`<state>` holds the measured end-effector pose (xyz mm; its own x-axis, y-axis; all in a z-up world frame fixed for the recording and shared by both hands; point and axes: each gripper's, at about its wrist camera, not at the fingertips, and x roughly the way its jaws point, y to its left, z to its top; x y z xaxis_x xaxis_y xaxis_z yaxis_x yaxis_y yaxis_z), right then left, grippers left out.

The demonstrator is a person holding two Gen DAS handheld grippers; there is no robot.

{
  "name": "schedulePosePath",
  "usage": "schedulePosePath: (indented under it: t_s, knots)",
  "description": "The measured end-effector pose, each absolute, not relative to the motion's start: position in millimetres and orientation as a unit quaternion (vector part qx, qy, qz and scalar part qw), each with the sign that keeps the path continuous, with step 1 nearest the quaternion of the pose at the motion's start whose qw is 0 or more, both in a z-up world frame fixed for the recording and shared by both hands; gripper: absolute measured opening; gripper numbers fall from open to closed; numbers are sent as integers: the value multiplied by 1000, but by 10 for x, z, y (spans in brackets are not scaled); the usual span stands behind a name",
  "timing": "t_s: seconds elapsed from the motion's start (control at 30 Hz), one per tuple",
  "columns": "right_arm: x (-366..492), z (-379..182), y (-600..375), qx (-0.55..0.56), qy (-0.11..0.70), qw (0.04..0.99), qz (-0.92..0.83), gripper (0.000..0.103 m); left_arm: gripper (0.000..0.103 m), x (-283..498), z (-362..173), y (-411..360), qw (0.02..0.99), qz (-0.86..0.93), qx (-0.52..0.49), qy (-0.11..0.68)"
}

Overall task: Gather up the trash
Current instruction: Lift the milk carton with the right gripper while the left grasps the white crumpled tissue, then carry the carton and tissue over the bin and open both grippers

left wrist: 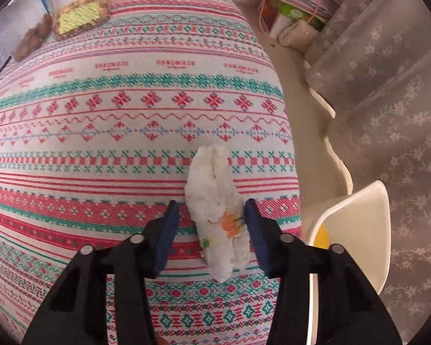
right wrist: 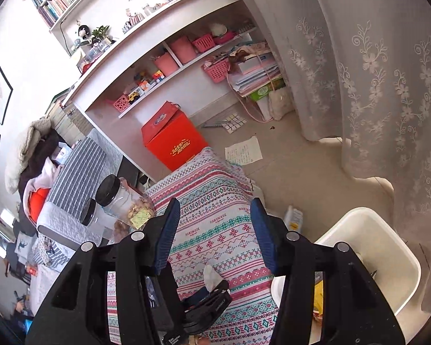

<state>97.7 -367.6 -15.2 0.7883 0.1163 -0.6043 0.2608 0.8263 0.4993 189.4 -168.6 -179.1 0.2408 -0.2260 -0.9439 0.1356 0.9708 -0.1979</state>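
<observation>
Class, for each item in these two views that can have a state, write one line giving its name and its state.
Left gripper: open, fingers either side of the tissue.
Right gripper: open, holding nothing, above the table.
Crumpled tissue: lying on the patterned tablecloth, not yet pinched.
White bin: open-topped, some rubbish inside.
Two jars: black lids on.

One crumpled tissue (left wrist: 215,210) lies on the bench (left wrist: 106,120), near its right edge. Two clear jars with black lids (right wrist: 120,198) stand at the far left corner, the nearer one (right wrist: 93,215) just beside the other. One white bin (right wrist: 370,256) sits on the floor off the right edge. One red box (right wrist: 172,141) stands beyond the far edge. One sheet of paper (right wrist: 243,151) lies on the floor. Four pink baskets can be counted on the shelves (right wrist: 169,66); the books above are too many and too small to count.
</observation>
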Motion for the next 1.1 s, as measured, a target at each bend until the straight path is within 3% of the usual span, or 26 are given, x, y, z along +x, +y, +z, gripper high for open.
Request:
schedulePosePath:
  t_s: [0.2, 0.53, 0.57, 0.6, 0.67, 0.77, 1.1]
  knots:
    - [1010, -136, -3601, 292, 325, 899, -27, 48, 36, 1722, -1491, -1510, 823, -132, -1, 552]
    - [797, 16, -3635, 254, 304, 916, -66, 49, 36, 1674, -625, -781, 875, -116, -57, 466]
    - [755, 39, -3668, 244, 300, 919, -81, 56, 36, 1646, -540, -758, 880, -120, -62, 456]
    - [707, 59, -3715, 234, 295, 921, -101, 70, 36, 1615, -468, -758, 884, -125, -65, 446]
    - [591, 95, -3826, 223, 278, 924, -140, 84, 36, 1536, -336, -788, 889, -140, -70, 429]
    - [425, 135, -4058, 220, 260, 919, -197, 97, 36, 1423, -211, -1033, 891, -171, -71, 415]
    - [-68, 187, -4676, 187, 241, 899, -313, 96, 37, 925, -166, -2139, 865, -285, -50, 410]
